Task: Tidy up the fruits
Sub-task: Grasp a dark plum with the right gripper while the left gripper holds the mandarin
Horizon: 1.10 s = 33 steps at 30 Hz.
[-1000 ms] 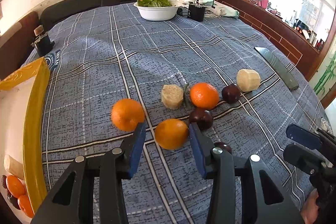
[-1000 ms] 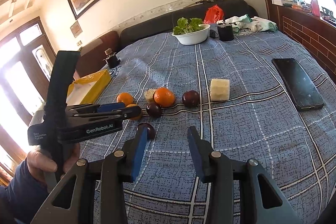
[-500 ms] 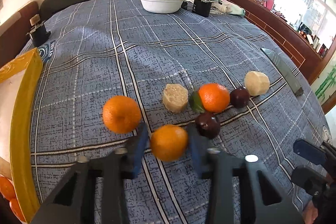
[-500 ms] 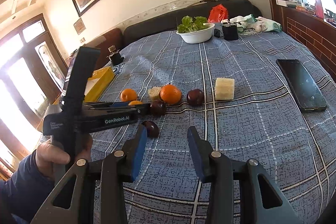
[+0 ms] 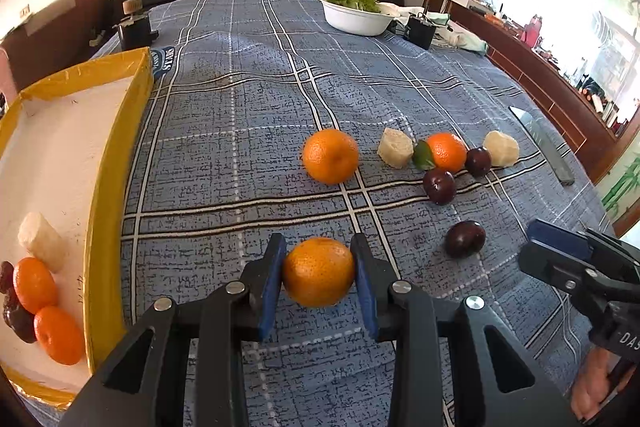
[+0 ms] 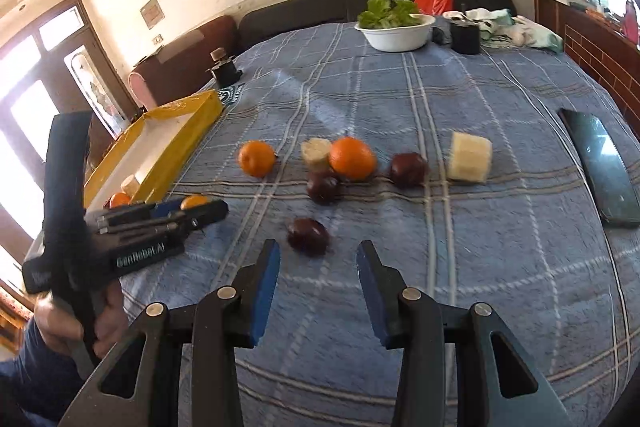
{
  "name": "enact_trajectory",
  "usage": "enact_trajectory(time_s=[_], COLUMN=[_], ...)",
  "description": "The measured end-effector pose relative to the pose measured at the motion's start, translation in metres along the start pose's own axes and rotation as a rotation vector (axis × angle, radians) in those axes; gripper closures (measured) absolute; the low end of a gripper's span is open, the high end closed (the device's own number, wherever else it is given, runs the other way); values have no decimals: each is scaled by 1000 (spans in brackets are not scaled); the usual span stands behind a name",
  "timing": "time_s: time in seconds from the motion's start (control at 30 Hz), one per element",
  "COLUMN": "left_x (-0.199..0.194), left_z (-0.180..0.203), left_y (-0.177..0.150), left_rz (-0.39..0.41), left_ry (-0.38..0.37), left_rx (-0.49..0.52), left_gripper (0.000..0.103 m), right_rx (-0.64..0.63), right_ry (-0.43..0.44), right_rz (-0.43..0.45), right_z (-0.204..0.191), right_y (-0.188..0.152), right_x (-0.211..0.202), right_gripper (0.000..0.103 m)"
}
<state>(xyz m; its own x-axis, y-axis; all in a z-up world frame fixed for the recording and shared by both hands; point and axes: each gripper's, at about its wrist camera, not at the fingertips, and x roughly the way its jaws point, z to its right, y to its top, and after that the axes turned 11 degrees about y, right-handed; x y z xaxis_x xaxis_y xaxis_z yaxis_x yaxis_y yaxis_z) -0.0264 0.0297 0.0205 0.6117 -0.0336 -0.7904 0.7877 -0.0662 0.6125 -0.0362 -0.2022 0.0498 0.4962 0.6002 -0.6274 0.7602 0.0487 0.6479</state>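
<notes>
My left gripper (image 5: pixel 319 273) is shut on an orange (image 5: pixel 319 271) and holds it above the blue plaid cloth; it also shows in the right wrist view (image 6: pixel 194 203). A yellow-rimmed tray (image 5: pixel 116 163) at the left holds two oranges (image 5: pixel 36 285), a pale cane piece (image 5: pixel 42 242) and dark plums. On the cloth lie two more oranges (image 5: pixel 330 156), three dark plums (image 5: pixel 465 239) and two pale cane pieces (image 5: pixel 395 148). My right gripper (image 6: pixel 317 269) is open and empty, just short of the nearest plum (image 6: pixel 308 235).
A white bowl of greens (image 5: pixel 357 15) and a black cup (image 5: pixel 419 31) stand at the far end. A dark phone (image 6: pixel 604 169) lies at the right. A small black object (image 5: pixel 136 27) sits far left. The right gripper shows in the left wrist view (image 5: pixel 560 259).
My left gripper closed on the orange, lifted it and swung left toward the tray. My right gripper moved forward toward the nearest plum.
</notes>
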Motion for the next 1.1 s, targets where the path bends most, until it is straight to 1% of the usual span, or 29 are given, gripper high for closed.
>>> enact_trajectory(time_s=[0.13,0.2,0.37,0.4,0.43,0.47,0.87,1.1], left_x=[-1,-2,0,0,1,1,5,4], left_z=[5,6,4,3,3,2,1,0], left_y=[-1,-2,-1,0,0,0,2,2], left_rz=[17,23,17,15,13,12,-2,3], left_ry=[-4,-13,-33,-37,-44,-47,-52,-35], left_rx=[21,29,19,15,12,10,-3,-5], left_gripper=[71,71,71,71,71,71,71,71], right_rx=[-27,-24,-38,-38,-35,-26,15,15], right_ry=[-32,-47,-57,-58,-59,-47,4,4], right_rz=[-29,-58,-88,-91,-95,-101,-78,-73], right_z=[-6,-3,-6,-5,-5,-2,4,4], right_y=[6,8,7,7,6,5,4,5], right_x=[19,30,43,44,46,47,42,41], right_gripper=[59,59,59,64,71,71,71,71])
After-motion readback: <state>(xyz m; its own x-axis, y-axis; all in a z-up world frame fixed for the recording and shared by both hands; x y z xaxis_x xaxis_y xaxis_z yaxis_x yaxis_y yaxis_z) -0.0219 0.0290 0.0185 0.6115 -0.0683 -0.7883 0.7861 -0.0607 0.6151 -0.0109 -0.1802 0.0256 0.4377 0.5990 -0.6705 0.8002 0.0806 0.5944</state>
